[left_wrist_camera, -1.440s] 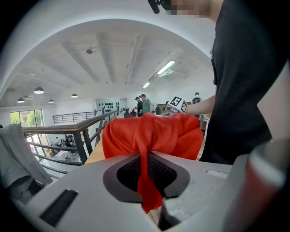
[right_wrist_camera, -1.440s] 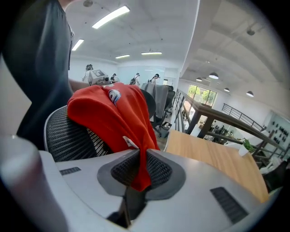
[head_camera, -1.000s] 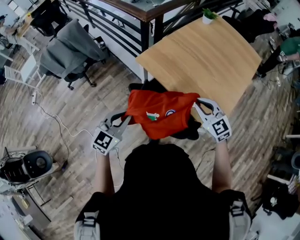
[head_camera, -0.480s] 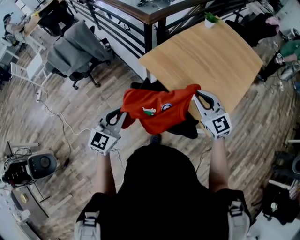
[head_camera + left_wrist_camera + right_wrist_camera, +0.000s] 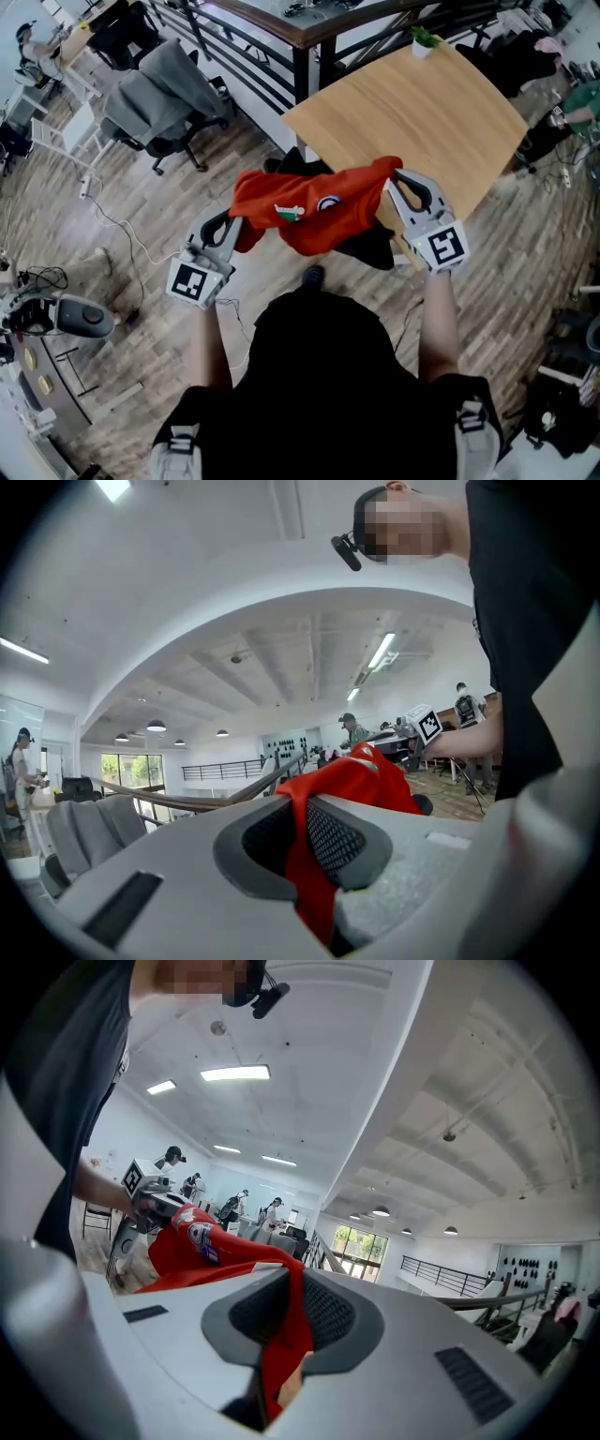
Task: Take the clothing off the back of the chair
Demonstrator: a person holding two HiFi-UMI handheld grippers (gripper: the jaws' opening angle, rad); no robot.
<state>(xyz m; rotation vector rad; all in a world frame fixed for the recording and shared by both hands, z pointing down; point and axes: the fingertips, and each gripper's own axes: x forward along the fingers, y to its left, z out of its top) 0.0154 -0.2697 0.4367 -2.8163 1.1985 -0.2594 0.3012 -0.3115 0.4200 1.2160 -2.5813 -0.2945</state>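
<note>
A red shirt (image 5: 314, 214) with small badges hangs stretched between my two grippers, above a black chair (image 5: 367, 246) whose back shows beneath it. My left gripper (image 5: 228, 225) is shut on the shirt's left edge; red cloth (image 5: 314, 855) runs between its jaws. My right gripper (image 5: 397, 184) is shut on the shirt's right edge, with red fabric (image 5: 286, 1335) pinched between its jaws. The shirt sags in the middle and hides most of the chair's back.
A light wooden table (image 5: 412, 108) stands just beyond the chair, with a small potted plant (image 5: 422, 39) at its far corner. A dark railing (image 5: 281, 37) runs behind. An office chair draped with a grey coat (image 5: 155, 89) stands at the far left. Cables (image 5: 122, 234) cross the wooden floor.
Both grippers have risen with the red shirt, lifting it off the chair's back. The shirt now hangs higher and more stretched between them.
</note>
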